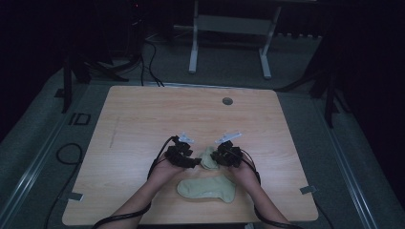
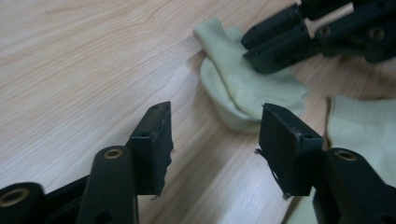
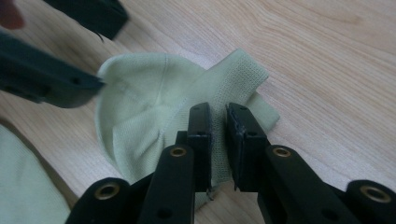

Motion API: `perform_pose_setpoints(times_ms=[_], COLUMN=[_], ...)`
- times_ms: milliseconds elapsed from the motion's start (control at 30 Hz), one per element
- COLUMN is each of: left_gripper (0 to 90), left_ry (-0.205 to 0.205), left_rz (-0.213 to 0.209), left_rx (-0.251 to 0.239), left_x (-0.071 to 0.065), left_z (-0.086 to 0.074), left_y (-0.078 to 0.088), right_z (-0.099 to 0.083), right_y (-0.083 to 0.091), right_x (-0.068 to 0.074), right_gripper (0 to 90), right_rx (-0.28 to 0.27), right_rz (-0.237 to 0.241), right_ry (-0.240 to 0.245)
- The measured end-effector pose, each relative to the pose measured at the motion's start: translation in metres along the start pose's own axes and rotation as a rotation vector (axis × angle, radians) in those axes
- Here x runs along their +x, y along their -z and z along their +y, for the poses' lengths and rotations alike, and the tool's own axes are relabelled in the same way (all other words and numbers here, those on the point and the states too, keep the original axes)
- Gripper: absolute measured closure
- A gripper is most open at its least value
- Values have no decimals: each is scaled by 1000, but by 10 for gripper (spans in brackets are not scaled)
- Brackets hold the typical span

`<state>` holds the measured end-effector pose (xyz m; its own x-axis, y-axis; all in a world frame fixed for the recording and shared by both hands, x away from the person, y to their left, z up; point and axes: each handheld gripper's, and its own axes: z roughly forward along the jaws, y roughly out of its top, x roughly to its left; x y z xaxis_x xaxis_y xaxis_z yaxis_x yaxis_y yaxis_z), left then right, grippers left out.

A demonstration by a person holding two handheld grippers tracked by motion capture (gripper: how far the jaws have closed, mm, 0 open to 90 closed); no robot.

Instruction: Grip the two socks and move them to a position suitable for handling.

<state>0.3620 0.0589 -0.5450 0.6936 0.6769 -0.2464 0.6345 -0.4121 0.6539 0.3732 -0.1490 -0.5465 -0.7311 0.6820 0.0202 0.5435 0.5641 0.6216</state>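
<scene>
right gripper (image 3: 218,140) jaws pinch folded sock (image 3: 154,121) | left gripper (image 2: 215,140) jaws wide, sock just ahead | flat sock (image 1: 207,187) nearer on tabletop (image 1: 143,109)

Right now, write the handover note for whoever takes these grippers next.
Right gripper: jaws shut on the folded sock, pinching its fabric against the table.
Left gripper: jaws open, empty, low over the wood just beside that sock.
Flat sock: lies spread out nearer the person, untouched.
Done: one sock partly bunched and gripped.
Left: probably take hold with the left gripper, finish the fold, then deal with the flat sock.
</scene>
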Motion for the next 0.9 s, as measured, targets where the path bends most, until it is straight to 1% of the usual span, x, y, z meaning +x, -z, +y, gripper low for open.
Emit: perform_pose_setpoints(times_ms=[67,133,167,233,300,433,500,567,667,700,833,867,900], left_gripper=[490,550,588,713,852,872,873,873,873,873,873,873,873], left_ry=[-10,-5,-9,-14,-16,-29,-26,-29,-20,-14,-9,-4,-4], left_rz=[-4,-21,-18,-16,-5,10,11,26,48,45,67,62,62], left_rx=[10,16,15,18,13,13,8,6,-9,-10,-23,-26,-26], left_x=[-1,-2,-3,-5,-6,-9,-8,-7,-3,-1,5,6,6], left_z=[2,3,3,4,3,3,3,3,1,-1,-6,-7,-7], left_y=[-5,-9,-10,-12,-12,-8,-5,0,10,14,32,37,37], right_z=[0,1,1,1,1,1,1,2,2,3,2,2,2], right_y=[0,0,-1,-1,-1,1,4,9,20,23,39,43,43], right_x=[2,2,2,2,2,3,3,3,1,1,-4,-5,-5], right_gripper=[820,824,826,829,834,845,848,851,857,859,859,859,859], right_rx=[8,9,9,9,7,1,-5,-20,-49,-55,-88,-95,-95], right_rz=[-8,-12,-13,-11,-11,-7,-3,-3,-7,-11,-21,-25,-25], right_ry=[16,22,26,24,20,17,17,18,13,10,0,1,1])
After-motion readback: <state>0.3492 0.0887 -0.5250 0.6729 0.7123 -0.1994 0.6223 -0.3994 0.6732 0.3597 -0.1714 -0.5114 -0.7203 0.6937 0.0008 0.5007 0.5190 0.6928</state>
